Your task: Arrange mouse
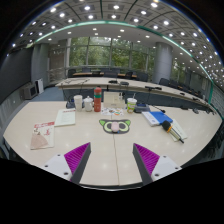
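A small patterned mat [115, 126] with green, white and pink shapes lies on the pale table [110, 145], ahead of my fingers. A small light object that may be the mouse [118, 126] sits on it; I cannot make it out clearly. My gripper [111, 152] is held above the table's near part. It is open wide and empty, with a magenta pad on each finger [76, 156]. Nothing stands between the fingers.
Beyond the mat stand cups [79, 101], a red-topped bottle [98, 98] and another cup [131, 103]. A blue item [157, 117] and a white object [178, 130] lie right. A booklet [65, 117] and a pink-printed sheet [42, 135] lie left. More desks stand behind.
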